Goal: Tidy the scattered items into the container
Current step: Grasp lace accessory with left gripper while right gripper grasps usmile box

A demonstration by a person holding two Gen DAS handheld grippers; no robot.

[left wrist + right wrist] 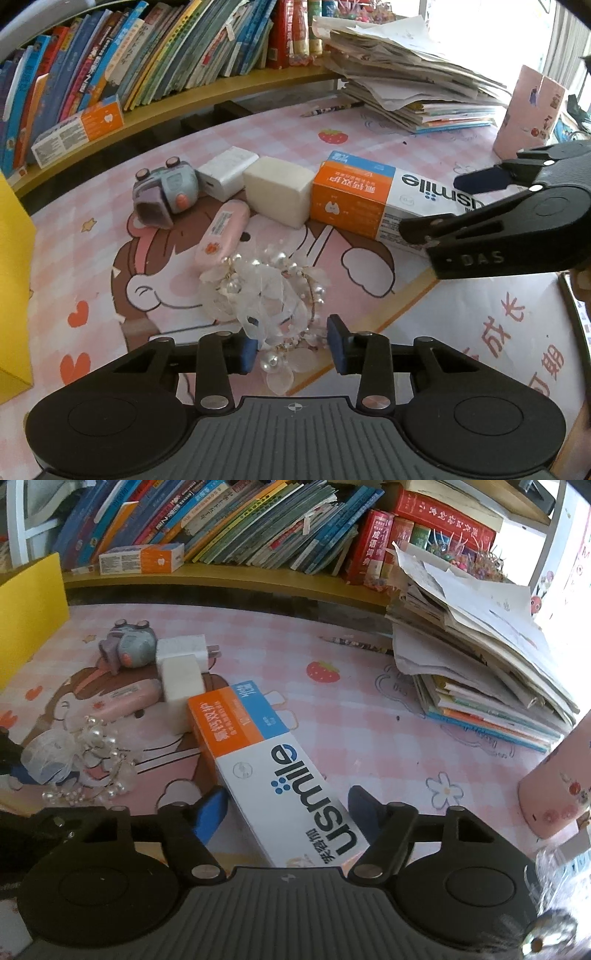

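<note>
A yellow box [13, 280] is seen at the left edge, its inside hidden. On the pink checked surface [351, 686] lie a pearl-and-ribbon hairpiece [266, 295], straddled by the spread left gripper [293, 349], and a long cardboard toothpaste box [266, 760], straddled by the spread right gripper [288, 808].

Left wrist view: low over the pink mat [369, 147], close, facing the bookshelf [147, 55]; right gripper [436, 206] enters at right edge. Right wrist view: low, close, same heading, set further right. Shared: toothpaste box [354, 199] [280, 760] mid-frame, paper stack [413, 74] [480, 646] upper right.
</note>
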